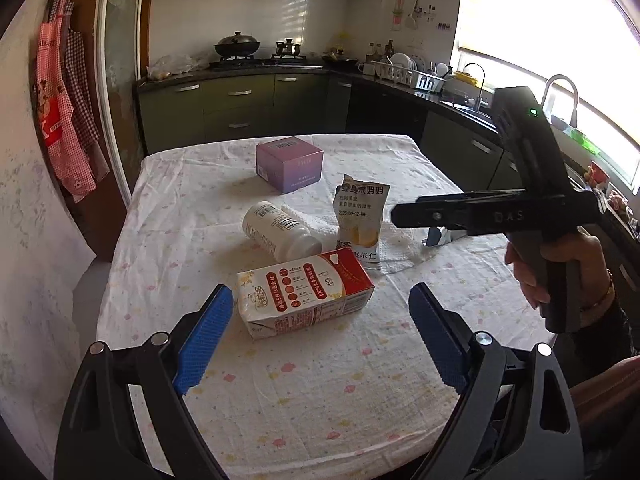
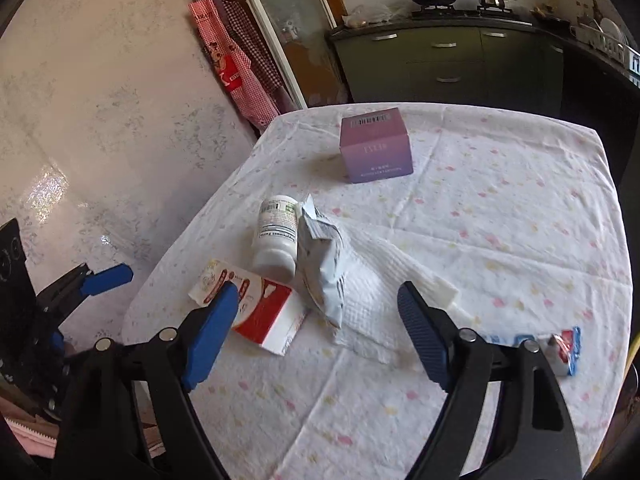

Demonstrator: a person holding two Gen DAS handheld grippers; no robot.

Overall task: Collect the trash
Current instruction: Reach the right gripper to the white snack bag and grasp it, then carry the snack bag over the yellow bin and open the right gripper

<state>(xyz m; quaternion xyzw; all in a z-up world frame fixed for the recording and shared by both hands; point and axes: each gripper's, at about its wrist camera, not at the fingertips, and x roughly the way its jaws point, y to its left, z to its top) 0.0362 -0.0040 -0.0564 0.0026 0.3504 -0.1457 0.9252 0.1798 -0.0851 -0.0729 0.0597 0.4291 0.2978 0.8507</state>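
Observation:
A red and white milk carton [image 1: 304, 300] [image 2: 260, 308] lies on the clothed table [image 1: 320, 380] [image 2: 500, 220]. Behind it lie a white bottle [image 1: 280, 232] [image 2: 276, 236], a snack pouch [image 1: 362, 220] [image 2: 324, 264] on a white paper towel [image 1: 400, 248] [image 2: 384, 280], and a purple box [image 1: 290, 164] [image 2: 376, 146]. A small red and blue wrapper [image 2: 560, 350] lies at the right. My left gripper [image 1: 320, 340] is open, just before the carton. My right gripper [image 2: 320, 332] is open above the table near the pouch; its body [image 1: 520, 208] shows in the left wrist view.
Dark kitchen cabinets with a stove and wok [image 1: 238, 46] stand behind the table. A sink and dish rack [image 1: 416, 74] run along the right under a bright window. Aprons [image 1: 64, 120] hang on the left wall.

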